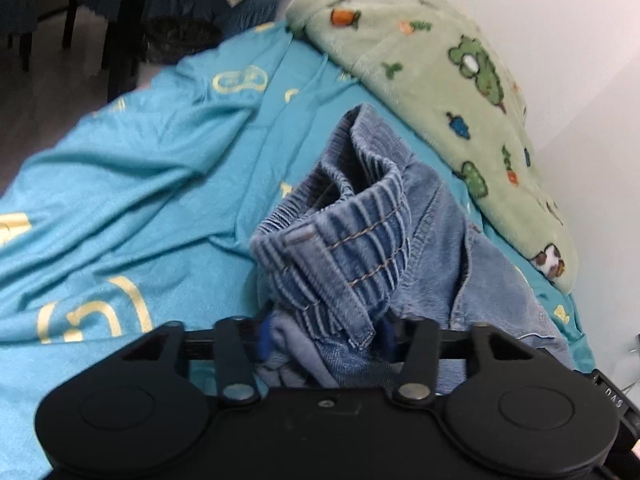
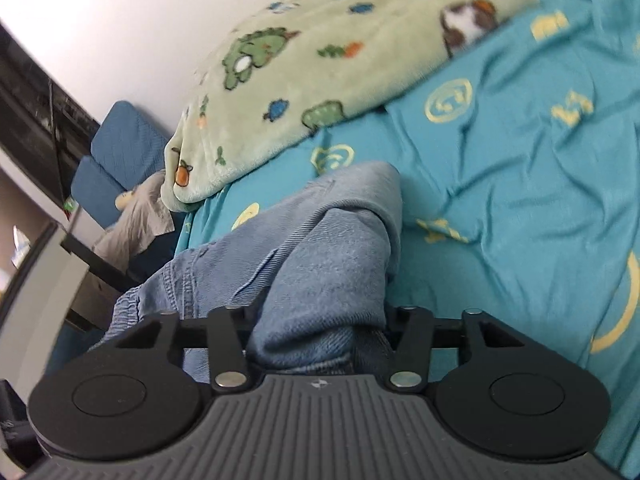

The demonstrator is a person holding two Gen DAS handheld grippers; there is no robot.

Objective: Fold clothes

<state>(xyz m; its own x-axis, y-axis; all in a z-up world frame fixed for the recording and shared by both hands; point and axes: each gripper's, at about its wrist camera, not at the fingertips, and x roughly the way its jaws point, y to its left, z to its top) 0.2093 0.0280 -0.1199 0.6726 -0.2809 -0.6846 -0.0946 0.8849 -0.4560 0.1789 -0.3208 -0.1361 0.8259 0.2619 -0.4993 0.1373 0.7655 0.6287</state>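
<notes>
A pair of blue jeans lies bunched on a teal bed sheet. In the left wrist view the ribbed elastic waistband stands up in a crumpled loop. It fills the gap between the fingers of my left gripper, which is shut on it. In the right wrist view a folded part of the jeans runs back between the fingers of my right gripper, which is shut on the denim. The fingertips of both grippers are mostly hidden by cloth.
A pale green fleece blanket with animal prints lies against the white wall, beside the jeans, and shows as well in the right wrist view. Dark chair legs stand past the bed's far end. Blue cushions sit at the left.
</notes>
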